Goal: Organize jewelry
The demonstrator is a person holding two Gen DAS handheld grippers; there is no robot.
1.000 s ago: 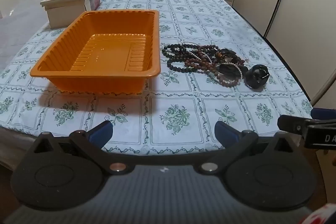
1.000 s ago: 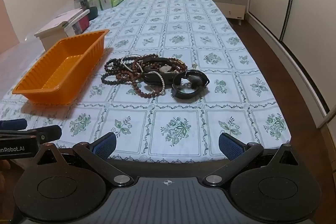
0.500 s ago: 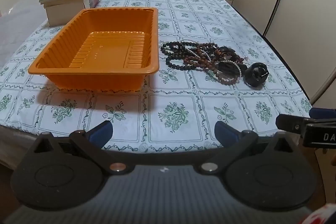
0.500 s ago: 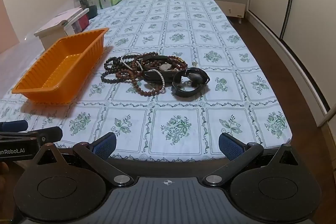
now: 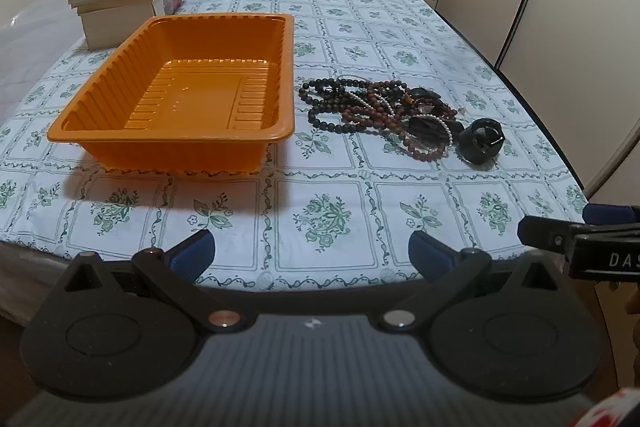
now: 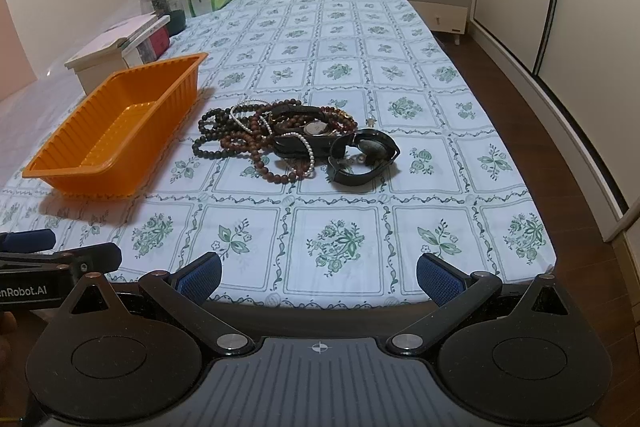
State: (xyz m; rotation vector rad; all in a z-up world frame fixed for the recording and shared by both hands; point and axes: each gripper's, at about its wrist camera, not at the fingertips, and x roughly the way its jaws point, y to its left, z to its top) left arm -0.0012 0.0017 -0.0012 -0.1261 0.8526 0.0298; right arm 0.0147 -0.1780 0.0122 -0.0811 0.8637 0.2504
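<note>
Both gripper units hover over floral tablecloth (image 6: 340,75) beside wardrobe doors (image 6: 560,7).

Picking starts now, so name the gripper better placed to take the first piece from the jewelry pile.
Right gripper: open, the jewelry pile almost straight ahead. The left gripper faces the orange tray.

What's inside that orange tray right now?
Nothing that I can see: the orange tray shows only its bare ribbed floor. The jewelry pile lies beside it on the tablecloth. The near wall hides a thin strip of floor.
</note>
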